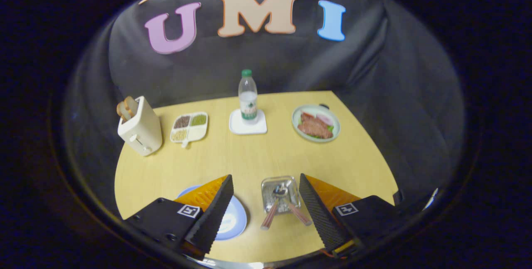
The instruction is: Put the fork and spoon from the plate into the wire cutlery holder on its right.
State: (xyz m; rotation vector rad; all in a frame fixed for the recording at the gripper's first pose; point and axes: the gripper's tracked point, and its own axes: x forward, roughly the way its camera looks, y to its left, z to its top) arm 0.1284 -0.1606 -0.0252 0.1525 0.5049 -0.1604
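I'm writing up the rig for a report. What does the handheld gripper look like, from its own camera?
The gripper has two wedge-shaped jaws with ribbed, textured inner faces. Each sits on a blocky housing bearing a small square white tag with a black marker pattern. Some thin wiring peeks out beneath the right housing. The jaws stand open.

Gripper (266,202): two wedge-shaped fingers (216,215) with ribbed inner faces, standing apart. Each black mount bears a square printed marker (189,210). Screw holes visible on the left mount.

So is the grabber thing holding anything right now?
Hand-held gripper: open, holding nothing; its fingers stand wide apart, with the square wire cutlery holder and the two pink-handled utensils between them.
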